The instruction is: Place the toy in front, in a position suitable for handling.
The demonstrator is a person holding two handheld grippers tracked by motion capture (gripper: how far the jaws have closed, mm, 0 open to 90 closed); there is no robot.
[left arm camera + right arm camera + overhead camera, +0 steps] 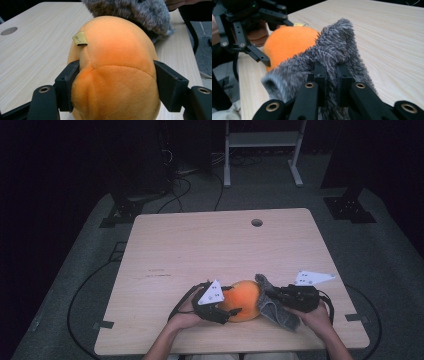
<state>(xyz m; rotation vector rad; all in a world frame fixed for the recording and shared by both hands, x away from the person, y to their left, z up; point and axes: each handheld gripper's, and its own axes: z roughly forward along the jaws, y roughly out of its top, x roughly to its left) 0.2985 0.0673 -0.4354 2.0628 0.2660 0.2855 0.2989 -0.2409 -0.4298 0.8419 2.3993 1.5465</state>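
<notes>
The plush ball (115, 72) is orange, deeper in tone near its seams, and carries 1 small yellowish tag (80, 38) with dark print. The furry cloth (337, 52) is grey with paler tips. The table (200, 250) is pale wood grain, and both grippers' 2 jaws are black.

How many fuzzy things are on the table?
2. An orange plush sits near the table's front edge, squeezed between the left gripper's jaws. A grey furry cloth lies against its right side, pinched by the right gripper. Nothing else fuzzy shows.
</notes>
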